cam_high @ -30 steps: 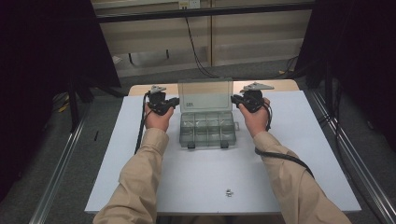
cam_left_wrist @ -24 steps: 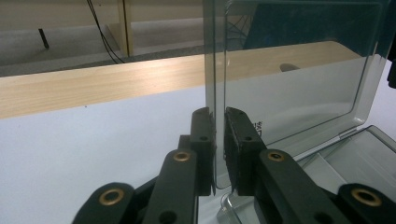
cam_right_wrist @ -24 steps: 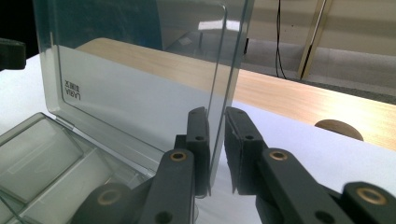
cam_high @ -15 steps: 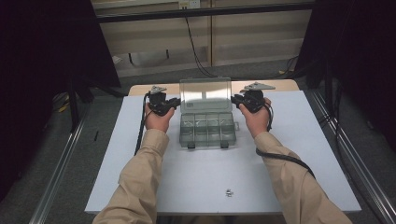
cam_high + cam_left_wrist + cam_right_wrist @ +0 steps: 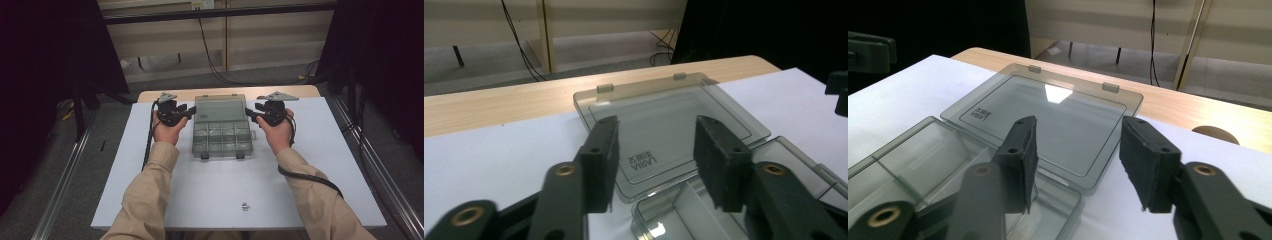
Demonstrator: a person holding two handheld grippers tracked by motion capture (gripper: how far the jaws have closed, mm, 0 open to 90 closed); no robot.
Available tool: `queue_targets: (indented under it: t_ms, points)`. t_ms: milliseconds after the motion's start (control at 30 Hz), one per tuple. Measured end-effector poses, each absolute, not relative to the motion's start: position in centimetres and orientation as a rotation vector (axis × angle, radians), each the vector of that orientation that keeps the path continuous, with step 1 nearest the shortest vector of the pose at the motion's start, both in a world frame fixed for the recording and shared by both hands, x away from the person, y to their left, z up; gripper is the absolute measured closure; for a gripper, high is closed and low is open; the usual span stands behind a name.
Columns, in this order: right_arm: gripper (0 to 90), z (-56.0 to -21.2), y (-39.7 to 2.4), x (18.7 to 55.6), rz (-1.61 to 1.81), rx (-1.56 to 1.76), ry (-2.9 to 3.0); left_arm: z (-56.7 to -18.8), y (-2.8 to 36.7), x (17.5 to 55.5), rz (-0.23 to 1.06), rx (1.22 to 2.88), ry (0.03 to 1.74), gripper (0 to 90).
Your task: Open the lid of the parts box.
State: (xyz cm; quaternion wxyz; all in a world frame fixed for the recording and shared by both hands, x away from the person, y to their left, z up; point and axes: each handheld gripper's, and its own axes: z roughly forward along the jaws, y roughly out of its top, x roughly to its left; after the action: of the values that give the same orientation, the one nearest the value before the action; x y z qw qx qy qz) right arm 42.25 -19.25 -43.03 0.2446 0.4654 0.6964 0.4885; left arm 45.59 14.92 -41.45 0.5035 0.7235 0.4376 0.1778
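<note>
A white sheet (image 5: 210, 190) covers most of a light wooden table (image 5: 150, 95), whose bare far edge shows as a pale strip in the left gripper view (image 5: 499, 102) and the right gripper view (image 5: 1198, 110). A small metal piece (image 5: 245, 206), too small to identify, lies on the sheet near the front edge. Black cables (image 5: 207, 55) hang down to the grey floor (image 5: 165, 80) beyond the table. Metal rails (image 5: 65, 185) run along the floor on either side, flanked by dark curtains (image 5: 45, 75).
</note>
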Motion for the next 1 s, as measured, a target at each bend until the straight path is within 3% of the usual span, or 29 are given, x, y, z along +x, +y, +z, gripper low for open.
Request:
queue_targets:
  t_ms: [200, 533, 1000]
  points:
    - [40.8, -42.7, -19.8, 41.1, 1.338, 1.272, 1.892, -40.9, 15.2, 44.4, 0.423, 1.736, 1.028, 45.2]
    - [27.6, -42.1, -20.1, 38.9, 1.363, 1.253, 1.878, -40.3, 15.1, 42.1, 0.461, 1.759, 0.991, 21.9]
    - [17.7, -42.4, -20.0, 37.4, 1.377, 1.227, 1.893, -40.9, 15.2, 40.2, 0.431, 1.733, 0.949, 8.5]
